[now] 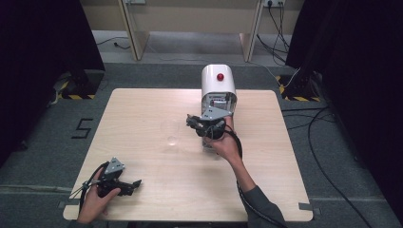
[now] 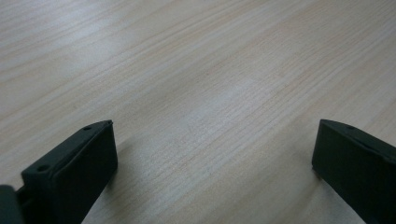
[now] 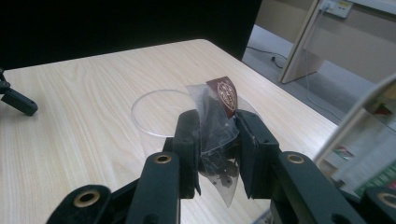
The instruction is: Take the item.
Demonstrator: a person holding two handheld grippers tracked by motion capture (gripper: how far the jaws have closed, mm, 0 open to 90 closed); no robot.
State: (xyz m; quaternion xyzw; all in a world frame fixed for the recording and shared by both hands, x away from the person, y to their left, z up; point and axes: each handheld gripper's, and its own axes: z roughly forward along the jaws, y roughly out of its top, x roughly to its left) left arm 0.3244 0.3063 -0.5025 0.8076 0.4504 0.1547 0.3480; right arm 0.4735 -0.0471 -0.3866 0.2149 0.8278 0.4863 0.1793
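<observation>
- The right gripper [image 3: 215, 140] has its 2 jaws clamped on a clear tea sachet [image 3: 215, 123] with a dark red tag, holding it just beside the rim of a clear plastic cup [image 3: 159, 112].
- I'd judge the sachet very light, soft and crinkly; the grip across its middle looks secure, though its film may be slippery.
- The cup looks thin and easy to tip, so a nudge could topple it.
- The left gripper [image 2: 212, 154] rests low over the table [image 2: 196, 70], jaws wide apart, holding nothing.
</observation>
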